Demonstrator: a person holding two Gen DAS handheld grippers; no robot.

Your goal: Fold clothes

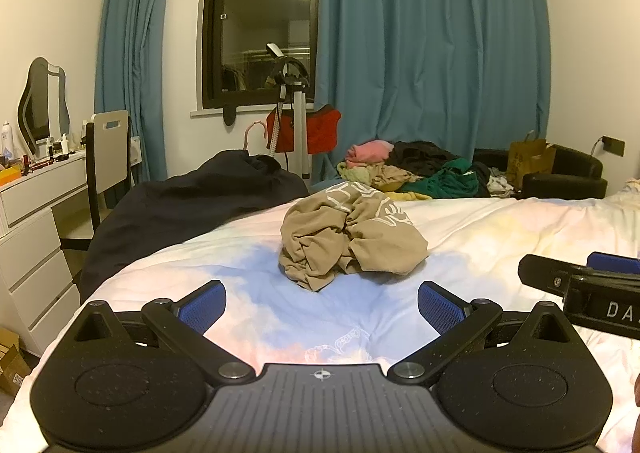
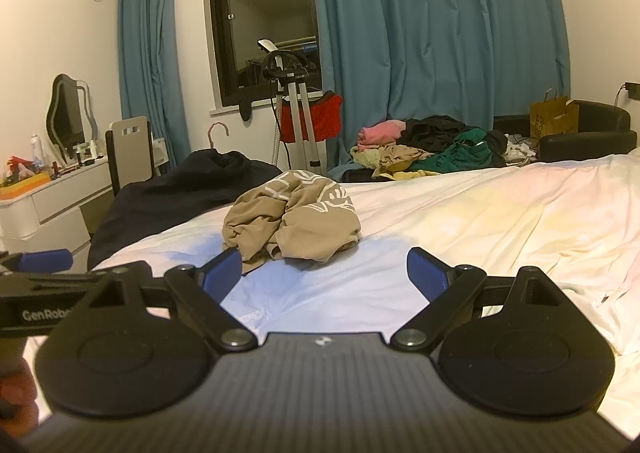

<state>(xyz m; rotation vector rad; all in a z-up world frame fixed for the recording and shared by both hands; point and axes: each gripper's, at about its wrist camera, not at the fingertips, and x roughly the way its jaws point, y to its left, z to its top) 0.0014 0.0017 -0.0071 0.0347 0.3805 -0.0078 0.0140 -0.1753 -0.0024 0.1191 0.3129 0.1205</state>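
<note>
A crumpled tan garment with white lettering [image 1: 350,237] lies in a heap on the bed's pale pastel cover [image 1: 500,229]. It also shows in the right wrist view [image 2: 292,221]. My left gripper [image 1: 322,305] is open and empty, low over the cover just short of the heap. My right gripper [image 2: 324,273] is open and empty, its left fingertip [image 2: 224,267] close to the heap's near edge. Each gripper shows at the side of the other's view.
A dark blue blanket [image 1: 180,205] lies at the bed's far left. A pile of mixed clothes [image 1: 416,173] sits beyond the bed by the blue curtains. A white dresser [image 1: 36,221] and chair [image 1: 108,157] stand left. A black armchair [image 1: 568,173] stands right.
</note>
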